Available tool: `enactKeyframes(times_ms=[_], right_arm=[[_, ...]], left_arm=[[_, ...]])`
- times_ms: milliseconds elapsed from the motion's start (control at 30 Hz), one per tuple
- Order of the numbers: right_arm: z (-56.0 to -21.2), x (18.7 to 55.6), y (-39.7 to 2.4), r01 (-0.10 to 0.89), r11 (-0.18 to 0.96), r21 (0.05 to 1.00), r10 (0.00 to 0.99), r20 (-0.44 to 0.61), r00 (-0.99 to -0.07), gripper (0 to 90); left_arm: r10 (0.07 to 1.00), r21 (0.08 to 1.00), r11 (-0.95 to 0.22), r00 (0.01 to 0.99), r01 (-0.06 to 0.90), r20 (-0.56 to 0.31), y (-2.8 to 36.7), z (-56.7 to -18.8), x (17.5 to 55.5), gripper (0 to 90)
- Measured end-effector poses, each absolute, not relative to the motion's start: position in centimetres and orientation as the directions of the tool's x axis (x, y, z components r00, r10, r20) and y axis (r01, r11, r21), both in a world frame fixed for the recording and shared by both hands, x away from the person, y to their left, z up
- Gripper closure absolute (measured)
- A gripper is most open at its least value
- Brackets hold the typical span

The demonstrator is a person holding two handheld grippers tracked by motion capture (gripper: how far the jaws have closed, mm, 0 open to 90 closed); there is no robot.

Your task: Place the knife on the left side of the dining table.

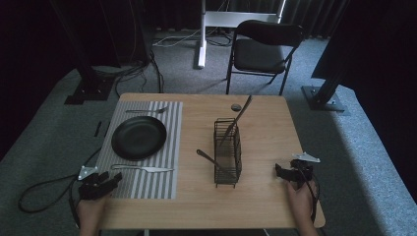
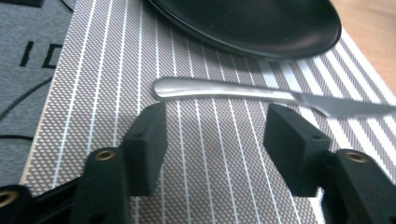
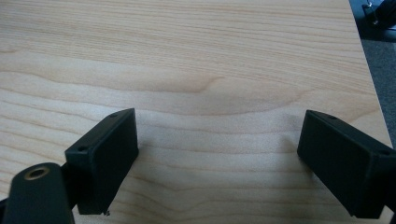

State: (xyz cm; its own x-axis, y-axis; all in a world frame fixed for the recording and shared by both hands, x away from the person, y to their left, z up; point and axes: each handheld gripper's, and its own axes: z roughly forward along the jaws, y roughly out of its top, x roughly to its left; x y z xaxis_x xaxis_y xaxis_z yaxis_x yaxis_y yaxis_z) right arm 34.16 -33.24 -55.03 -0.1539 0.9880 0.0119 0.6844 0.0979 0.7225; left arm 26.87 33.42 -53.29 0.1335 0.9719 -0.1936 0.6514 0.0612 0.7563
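Steel knife [image 2: 261,95] lies crosswise on striped placemat [image 2: 205,154], just beyond the left gripper [image 2: 215,140]; both grippers' jaws spread, empty.

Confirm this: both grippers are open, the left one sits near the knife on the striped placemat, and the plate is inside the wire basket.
One detail is wrong. The black plate lies on the striped placemat, not in the wire basket, as the high view shows. The rest holds: the left gripper is open near the knife, and the right gripper is open over bare table.
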Motion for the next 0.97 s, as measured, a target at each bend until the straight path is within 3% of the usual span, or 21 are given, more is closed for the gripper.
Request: enactKeyframes(times_ms=[133,367,500,533,767,833,967], right_arm=[[-55.0,34.2,-33.2,0.685,0.098,0.722,0.988,0.012,-0.154,11.5],[-55.0,34.2,-33.2,0.684,0.098,0.722,0.988,0.012,-0.154,11.5],[-55.0,34.2,-33.2,0.684,0.098,0.722,0.988,0.012,-0.154,11.5],[-55.0,34.2,-33.2,0.684,0.098,0.723,0.988,0.012,-0.154,11.5],[-55.0,34.2,-33.2,0.684,0.098,0.722,0.988,0.012,-0.154,11.5],[-55.0,34.2,-33.2,0.685,0.098,0.722,0.988,0.012,-0.154,11.5],[-55.0,34.2,-33.2,0.685,0.098,0.722,0.988,0.012,-0.154,11.5]], left_arm=[[0.981,0.768,0.032,0.127,0.64,-0.146,32.7,-53.2,26.4,35.8],[0.993,0.759,-0.018,0.099,0.651,-0.062,31.6,-53.0,25.7,10.9],[0.993,0.743,-0.006,0.092,0.669,-0.075,31.5,-53.5,25.7,8.2],[0.994,0.743,-0.009,0.088,0.669,-0.067,31.6,-53.6,25.7,0.0],[0.999,0.781,-0.011,0.031,0.624,-0.01,31.1,-53.5,25.1,0.0],[0.999,0.795,-0.033,-0.003,0.606,0.043,30.9,-53.6,24.9,0.0],[1.0,0.811,-0.015,-0.012,0.585,0.027,30.9,-53.6,24.6,0.0]])
